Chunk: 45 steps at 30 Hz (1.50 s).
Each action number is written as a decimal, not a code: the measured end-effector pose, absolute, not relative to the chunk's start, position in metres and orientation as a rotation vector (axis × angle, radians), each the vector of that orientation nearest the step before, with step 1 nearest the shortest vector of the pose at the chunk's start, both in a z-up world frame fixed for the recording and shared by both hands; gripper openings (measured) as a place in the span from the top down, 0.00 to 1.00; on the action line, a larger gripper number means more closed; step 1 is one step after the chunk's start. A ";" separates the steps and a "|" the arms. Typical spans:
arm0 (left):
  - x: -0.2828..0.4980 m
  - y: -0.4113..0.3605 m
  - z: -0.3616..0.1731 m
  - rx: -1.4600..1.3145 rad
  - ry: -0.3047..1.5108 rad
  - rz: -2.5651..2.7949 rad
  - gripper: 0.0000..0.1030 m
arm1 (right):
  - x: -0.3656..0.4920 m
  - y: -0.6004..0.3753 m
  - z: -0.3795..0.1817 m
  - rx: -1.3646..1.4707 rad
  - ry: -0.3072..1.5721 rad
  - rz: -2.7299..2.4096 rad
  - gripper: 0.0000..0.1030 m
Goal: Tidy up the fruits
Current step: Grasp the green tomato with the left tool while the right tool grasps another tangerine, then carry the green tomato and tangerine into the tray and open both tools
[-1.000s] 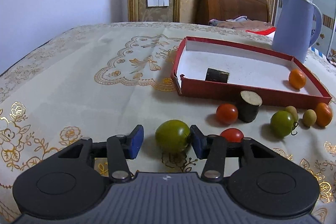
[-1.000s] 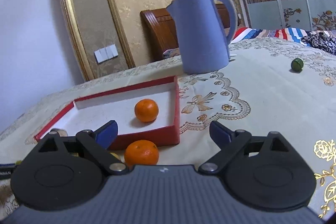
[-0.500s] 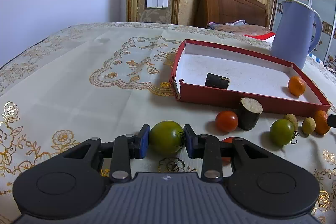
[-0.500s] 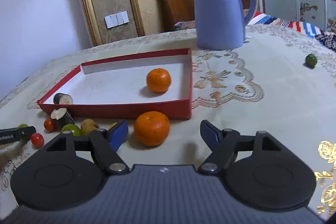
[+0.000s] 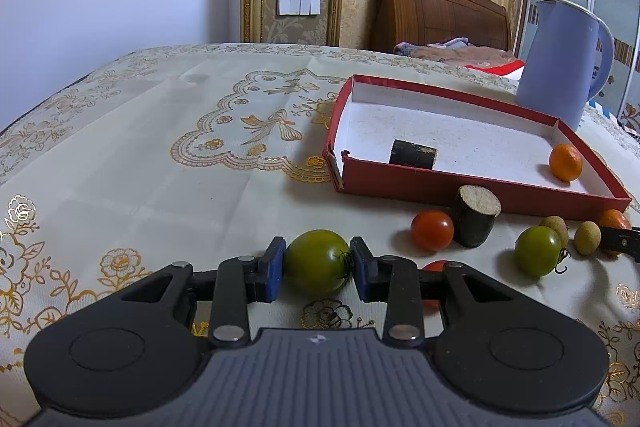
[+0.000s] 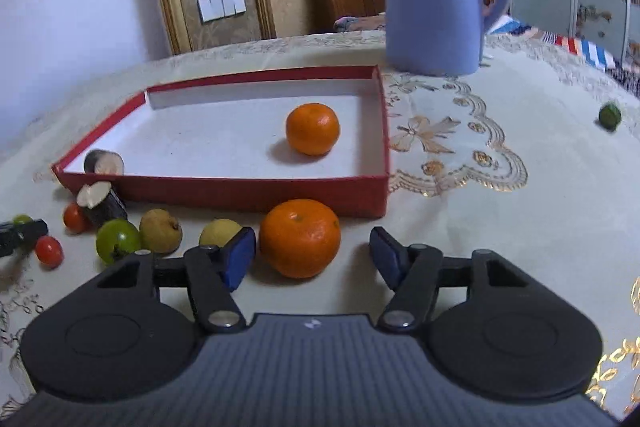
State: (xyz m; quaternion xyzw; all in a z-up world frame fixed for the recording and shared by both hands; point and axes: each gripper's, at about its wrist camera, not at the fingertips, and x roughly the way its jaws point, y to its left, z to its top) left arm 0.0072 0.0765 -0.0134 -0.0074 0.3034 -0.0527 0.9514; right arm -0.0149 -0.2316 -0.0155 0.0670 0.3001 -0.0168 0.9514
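Tablecloth (image 5: 160,163): two oranges (image 6: 300,238), one tray (image 6: 224,193)

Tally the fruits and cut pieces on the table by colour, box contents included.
Orange fruits: 2
Red tomatoes: 2
Green fruits: 3
Yellow-brown fruits: 2
Dark cut pieces: 2
Total: 11

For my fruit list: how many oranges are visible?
2. One orange lies inside the red box; the other orange sits on the tablecloth before the box, between the right claw's open fingers.
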 end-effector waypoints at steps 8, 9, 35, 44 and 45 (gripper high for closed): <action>0.008 0.078 -0.013 -0.024 0.616 -0.109 0.67 | -0.018 -0.235 -0.016 0.152 0.588 -0.023 0.61; 0.008 0.078 -0.013 -0.027 0.616 -0.110 0.67 | -0.018 -0.235 -0.015 0.147 0.586 -0.026 0.61; 0.000 0.060 -0.002 0.025 0.618 -0.077 0.67 | -0.050 -0.216 -0.002 0.113 0.482 -0.021 0.61; -0.004 0.041 0.015 0.045 0.585 -0.111 0.67 | -0.053 -0.203 0.010 0.106 0.452 0.012 0.61; -0.003 0.039 0.016 0.042 0.587 -0.116 0.67 | -0.052 -0.203 0.012 0.104 0.446 0.008 0.61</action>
